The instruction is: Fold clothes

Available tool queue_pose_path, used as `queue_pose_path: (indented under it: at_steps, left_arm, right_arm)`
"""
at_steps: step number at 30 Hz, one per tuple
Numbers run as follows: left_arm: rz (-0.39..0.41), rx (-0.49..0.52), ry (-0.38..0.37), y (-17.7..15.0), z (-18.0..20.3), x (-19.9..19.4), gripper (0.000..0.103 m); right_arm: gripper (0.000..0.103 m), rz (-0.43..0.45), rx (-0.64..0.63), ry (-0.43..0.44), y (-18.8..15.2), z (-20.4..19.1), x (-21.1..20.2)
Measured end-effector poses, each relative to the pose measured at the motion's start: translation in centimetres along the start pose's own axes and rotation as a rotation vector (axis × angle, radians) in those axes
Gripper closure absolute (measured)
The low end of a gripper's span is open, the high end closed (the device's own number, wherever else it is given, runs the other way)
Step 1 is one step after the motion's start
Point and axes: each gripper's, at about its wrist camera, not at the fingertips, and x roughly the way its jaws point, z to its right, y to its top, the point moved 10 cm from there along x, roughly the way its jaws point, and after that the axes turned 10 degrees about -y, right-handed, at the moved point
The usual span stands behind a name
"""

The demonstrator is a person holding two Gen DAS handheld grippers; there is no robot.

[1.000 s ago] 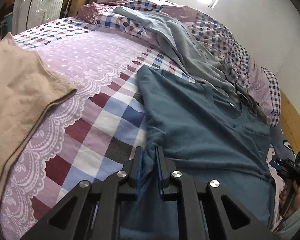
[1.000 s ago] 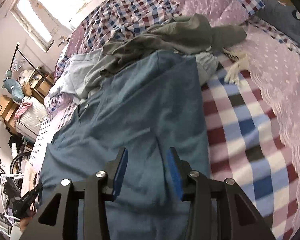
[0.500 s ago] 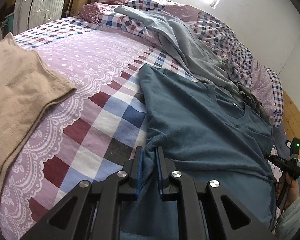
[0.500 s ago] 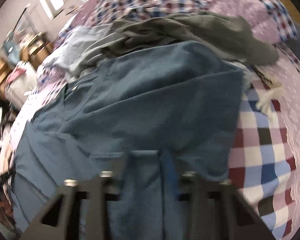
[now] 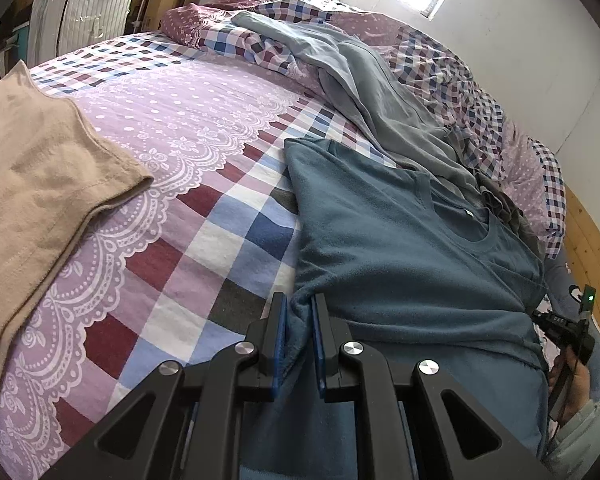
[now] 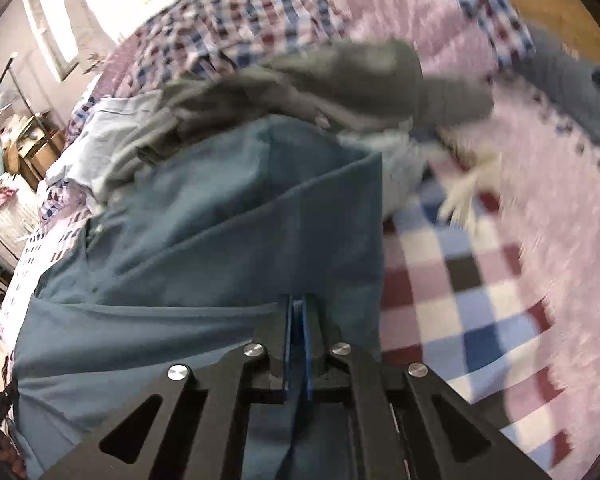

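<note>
Both grippers now pinched the teal shirt (image 5: 400, 248) lying flat on the checked bedspread (image 5: 204, 240): the left gripper (image 5: 298, 320) still clamped its side edge, while the right gripper (image 6: 297, 316), open a second earlier, had closed on cloth, so folding could probably begin.

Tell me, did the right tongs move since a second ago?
Yes. The right tongs were open over the blue shirt; now they are shut on its cloth, and the grey clothes pile looks closer, so they moved forward.
</note>
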Motion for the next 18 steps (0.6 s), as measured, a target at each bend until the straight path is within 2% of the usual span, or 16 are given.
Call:
queue_pose_path:
  at_steps: [2, 5, 10, 18]
  left_arm:
    - [-0.001, -0.004, -0.002, 0.0, -0.1, 0.0, 0.091]
    - [-0.004, -0.007, -0.003, 0.1, -0.1, 0.1, 0.090]
    - [-0.003, -0.019, -0.003, 0.2, -0.1, 0.2, 0.090]
    - [-0.004, -0.029, -0.011, 0.3, -0.2, 0.4, 0.090]
  right_arm:
    - [0.086, 0.004, 0.010, -0.014, 0.1, 0.4, -0.2]
    - [0.060, 0.029, 0.035, -0.028, 0.5, 1.2, -1.5]
    - [0.059, -0.051, 0.170, 0.116, -1.3, 2.0, -3.6]
    - [0.060, -0.140, 0.022, 0.054, -6.0, 0.0, -4.1]
